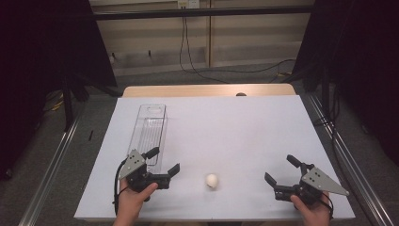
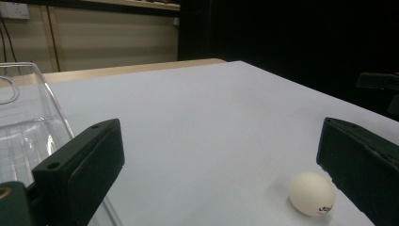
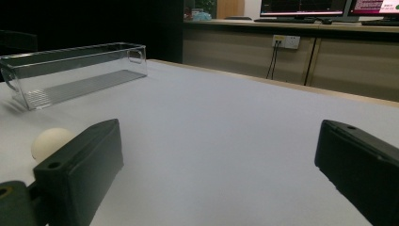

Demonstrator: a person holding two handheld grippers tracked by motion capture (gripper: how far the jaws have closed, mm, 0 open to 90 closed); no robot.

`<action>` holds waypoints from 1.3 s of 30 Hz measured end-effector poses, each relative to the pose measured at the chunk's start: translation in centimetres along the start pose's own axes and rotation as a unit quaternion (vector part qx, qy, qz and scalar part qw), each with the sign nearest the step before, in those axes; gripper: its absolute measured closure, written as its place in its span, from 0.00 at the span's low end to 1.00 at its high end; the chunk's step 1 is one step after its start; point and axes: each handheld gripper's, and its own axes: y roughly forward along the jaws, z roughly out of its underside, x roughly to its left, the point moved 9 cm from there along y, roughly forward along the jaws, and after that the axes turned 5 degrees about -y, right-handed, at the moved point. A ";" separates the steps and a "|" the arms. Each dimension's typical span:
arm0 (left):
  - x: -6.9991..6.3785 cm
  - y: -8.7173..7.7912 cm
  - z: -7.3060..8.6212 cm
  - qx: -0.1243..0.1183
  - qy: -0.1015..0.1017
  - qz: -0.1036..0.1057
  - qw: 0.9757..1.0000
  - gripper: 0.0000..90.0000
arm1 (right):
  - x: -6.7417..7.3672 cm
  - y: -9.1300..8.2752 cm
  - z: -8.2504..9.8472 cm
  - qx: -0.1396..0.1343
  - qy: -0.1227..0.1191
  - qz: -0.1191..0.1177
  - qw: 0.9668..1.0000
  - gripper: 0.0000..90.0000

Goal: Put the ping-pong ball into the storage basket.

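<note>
Egg sits on your white tabletop, close to the near edge and a little left of its middle. It is pale, with a small dark mark low on its side in the left gripper view.

A wooden strip runs along the tabletop's far edge. Beyond it is grey floor, a beige wall with cables hanging down, and dark curtains on both sides. The right gripper view shows a counter with monitors at the back of the room.

A clear bin lies along the left side of the tabletop, running from near the far edge towards the near one.

Your left tool is by the near-left corner, jaws spread wide, one jaw touching or over the bin's near end. The egg lies just right of it, near the tip of its other jaw, not between them.

Your right tool is by the near-right corner, jaws also wide apart, holding nothing. The egg is well apart from it, to its left.
</note>
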 end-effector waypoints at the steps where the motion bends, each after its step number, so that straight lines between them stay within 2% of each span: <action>1: -0.1 0.1 0.0 -0.001 -0.002 0.000 1.000 0.02 | 0.0 0.0 0.0 0.000 0.000 0.000 1.000 0.01; 2: -0.1 0.2 0.0 0.001 -0.002 -0.005 1.000 0.02 | 0.0 0.0 0.0 0.001 0.001 -0.001 1.000 0.01; 4: -0.1 0.3 0.0 0.004 0.004 0.001 1.000 0.02 | 0.0 0.0 0.1 0.002 0.002 -0.001 1.000 0.01; 5: -0.3 0.4 0.0 0.001 -0.002 0.001 1.000 0.02 | 0.0 0.0 0.0 0.001 0.002 -0.001 1.000 0.01; 7: -0.3 0.4 0.1 0.010 0.007 0.002 1.000 0.02 | 0.0 0.0 0.0 0.000 0.000 0.000 1.000 0.01; 9: -0.4 0.6 0.1 0.007 0.003 0.001 1.000 0.02 | 0.0 0.0 0.0 0.000 0.000 0.000 1.000 0.01; 10: -0.4 0.6 0.2 0.015 0.009 0.003 1.000 0.02 | 0.0 0.0 0.0 0.000 0.000 0.000 1.000 0.01; 12: -0.6 0.8 0.1 0.008 0.002 0.002 1.000 0.02 | 0.1 0.0 0.0 0.001 0.001 -0.002 1.000 0.01; 16: -0.6 0.9 0.0 0.012 0.007 0.006 1.000 0.02 | 0.1 0.0 0.0 0.001 0.002 -0.002 1.000 0.01; 17: -0.7 1.0 -0.1 0.006 -0.002 0.004 1.000 0.02 | 0.0 0.0 0.0 0.001 0.001 -0.002 1.000 0.01; 18: -0.6 0.9 0.0 0.015 0.007 0.005 1.000 0.02 | 0.0 0.0 0.0 0.000 0.000 -0.002 1.000 0.01; 20: -0.8 1.0 0.0 0.012 0.002 0.005 1.000 0.02 | 0.0 0.0 0.0 0.001 0.001 -0.001 1.000 0.01; 25: -1.0 1.3 0.0 0.017 0.007 0.011 1.000 0.02 | 0.0 0.0 0.0 0.000 0.000 -0.001 1.000 0.01; 28: -1.2 1.6 0.0 0.010 -0.003 0.013 1.000 0.02 | 0.0 0.0 0.0 0.000 0.000 0.000 1.000 0.01; 30: -1.2 1.6 0.0 0.016 0.004 0.013 1.000 0.02 | 0.0 0.0 0.0 -0.001 0.000 0.000 1.000 0.01; 32: -1.4 1.7 0.0 0.015 -0.001 0.014 1.000 0.02 | 0.0 0.0 0.0 0.000 0.000 -0.001 1.000 0.01; 34: -1.4 1.7 0.2 0.025 0.007 0.017 1.000 0.02 | 0.0 0.0 0.0 0.000 0.001 0.000 1.000 0.01; 35: -1.6 1.8 0.2 0.020 0.000 0.018 1.000 0.02 | 0.0 0.0 0.0 0.001 0.001 -0.001 1.000 0.01; 36: -1.6 1.8 0.3 0.028 0.009 0.019 0.999 0.02 | 0.1 0.0 0.0 0.002 0.002 0.000 1.000 0.01; 38: -1.9 2.0 0.3 0.022 0.000 0.021 1.000 0.02 | 0.1 0.0 0.0 0.002 0.001 -0.002 1.000 0.01; 39: -1.9 2.0 0.4 0.027 0.004 0.022 0.999 0.02 | 0.1 0.0 0.0 0.001 0.001 -0.001 1.000 0.01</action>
